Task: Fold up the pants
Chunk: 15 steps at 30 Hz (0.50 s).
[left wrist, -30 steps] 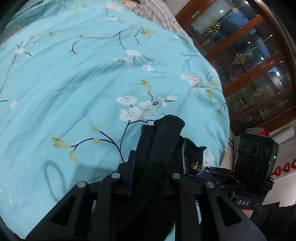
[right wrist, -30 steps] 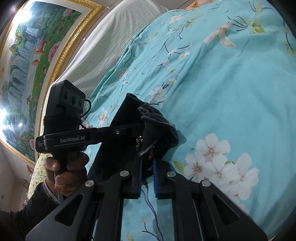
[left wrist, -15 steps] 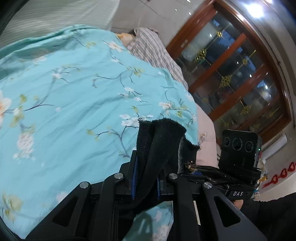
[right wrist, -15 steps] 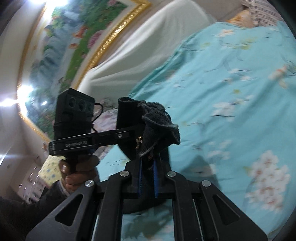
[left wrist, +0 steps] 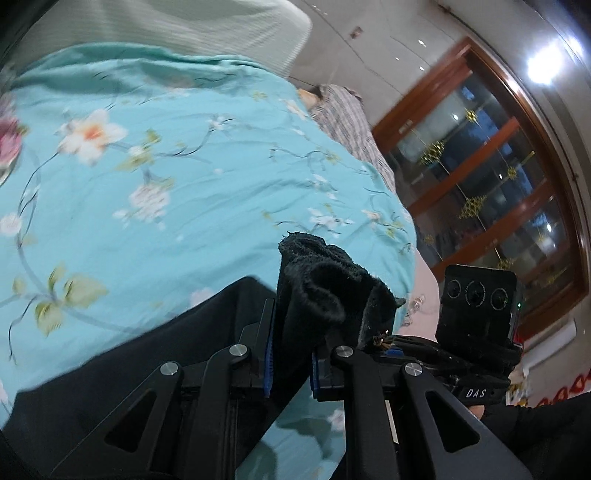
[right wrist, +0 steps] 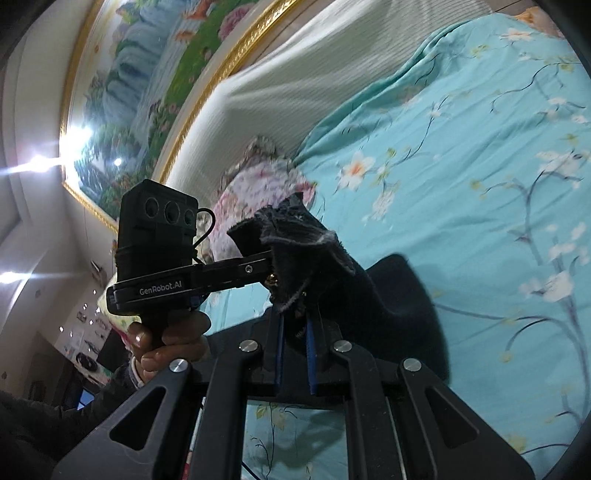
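The black pants [left wrist: 325, 280] are bunched at one edge between both grippers and lifted above the turquoise floral bedcover [left wrist: 184, 184]. My left gripper [left wrist: 291, 332] is shut on that edge, and more black cloth hangs down to its lower left. In the right wrist view my right gripper [right wrist: 293, 328] is shut on the same frayed edge of the pants [right wrist: 303, 240], with cloth trailing right onto the bedcover [right wrist: 480, 147]. The two grippers are close side by side: the right one [left wrist: 384, 339] shows in the left view, and the left one [right wrist: 264, 267], held by a hand, shows in the right view.
A cream padded headboard [left wrist: 184, 33] stands at the far end of the bed. A plaid pillow [left wrist: 343, 110] lies by a wooden glass-door cabinet [left wrist: 480, 166]. A floral pillow [right wrist: 258, 181] lies under a gold-framed painting [right wrist: 147, 92].
Both grippers have risen and travelled along the bed toward the headboard, carrying the pants edge. Black cloth now trails below them, and the headboard and walls have come into view.
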Tool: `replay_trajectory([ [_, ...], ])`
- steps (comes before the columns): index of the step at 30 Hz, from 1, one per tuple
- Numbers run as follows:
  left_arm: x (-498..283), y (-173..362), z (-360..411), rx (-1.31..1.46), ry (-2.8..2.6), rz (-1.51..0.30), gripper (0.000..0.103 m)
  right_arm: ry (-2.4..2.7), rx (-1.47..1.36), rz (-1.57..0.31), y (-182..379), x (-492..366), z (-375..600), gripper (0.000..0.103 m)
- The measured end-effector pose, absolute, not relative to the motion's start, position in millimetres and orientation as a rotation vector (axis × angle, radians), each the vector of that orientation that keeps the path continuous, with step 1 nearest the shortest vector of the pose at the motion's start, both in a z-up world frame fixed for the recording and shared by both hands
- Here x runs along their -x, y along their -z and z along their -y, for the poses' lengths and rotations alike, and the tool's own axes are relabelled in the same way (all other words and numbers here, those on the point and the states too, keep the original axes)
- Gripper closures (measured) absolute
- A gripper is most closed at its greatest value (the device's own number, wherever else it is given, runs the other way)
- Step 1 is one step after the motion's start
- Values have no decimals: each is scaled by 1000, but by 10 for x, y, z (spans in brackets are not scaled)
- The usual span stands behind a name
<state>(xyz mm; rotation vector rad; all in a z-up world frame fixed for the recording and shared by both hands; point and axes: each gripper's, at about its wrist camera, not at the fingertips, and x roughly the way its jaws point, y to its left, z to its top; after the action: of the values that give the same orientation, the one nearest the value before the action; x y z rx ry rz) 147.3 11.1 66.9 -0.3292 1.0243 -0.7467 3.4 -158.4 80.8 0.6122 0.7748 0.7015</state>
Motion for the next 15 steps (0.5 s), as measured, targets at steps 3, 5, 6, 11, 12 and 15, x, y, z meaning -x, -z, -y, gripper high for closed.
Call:
replay_trajectory([
  [3,-1422,-575,-230,320,707,-1032,90,-712,-583,-796,-753,-47,1420,92],
  [5,-1396,-511,-303,325,685,-1041,90,-717,-568,-819,-681,-64,1304,92],
  [6,-1379,-472,-355,333,674,-1046,90,-720,-564,-825,-661,-70,1271,92],
  [11,-1305,-250,-566,372,623,-1077,92,-723,-526,-870,-490,-102,1076,92],
  [12,-1296,-214,-591,378,616,-1082,92,-722,-520,-877,-468,-105,1048,92],
  [15,-1265,-84,-674,402,588,-1102,92,-723,-488,-913,-373,-120,948,90],
])
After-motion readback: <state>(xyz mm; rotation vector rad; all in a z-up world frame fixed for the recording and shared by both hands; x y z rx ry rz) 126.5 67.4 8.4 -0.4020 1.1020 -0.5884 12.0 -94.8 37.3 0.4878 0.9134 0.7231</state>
